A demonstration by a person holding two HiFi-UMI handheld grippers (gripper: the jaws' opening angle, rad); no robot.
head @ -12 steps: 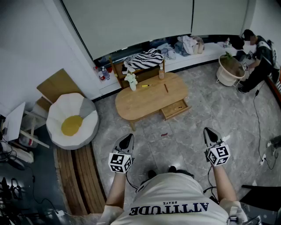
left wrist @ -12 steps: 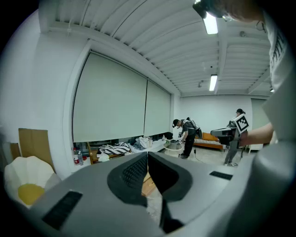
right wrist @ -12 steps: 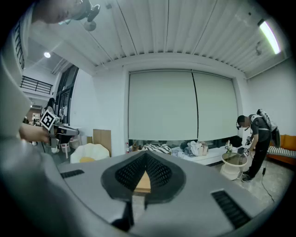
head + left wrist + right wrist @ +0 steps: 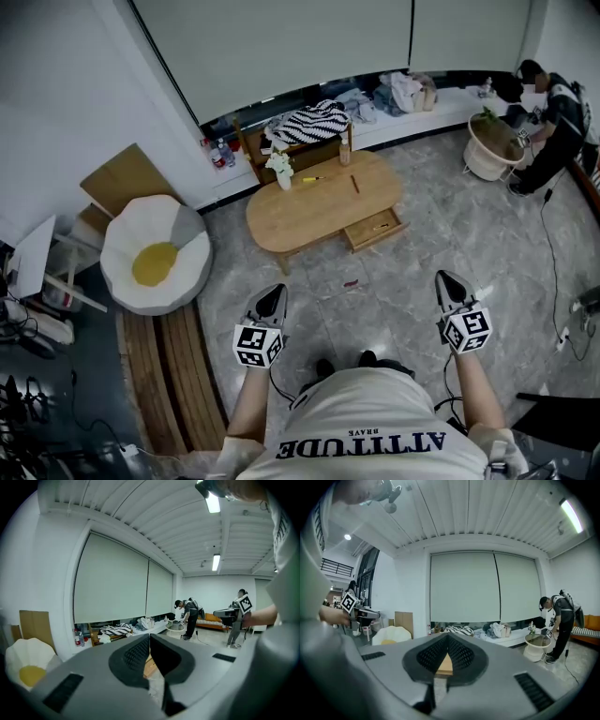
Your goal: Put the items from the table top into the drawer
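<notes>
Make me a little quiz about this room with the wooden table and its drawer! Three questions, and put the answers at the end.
1. True or false: the drawer of the wooden table is pulled open.
2. What do the left gripper and the right gripper hold? A) a spoon B) a ball C) nothing
3. Fill the gap: the vase of white flowers stands on the ____.

Key
1. True.
2. C: both are shut and empty, out over the floor.
3. Table.
</notes>
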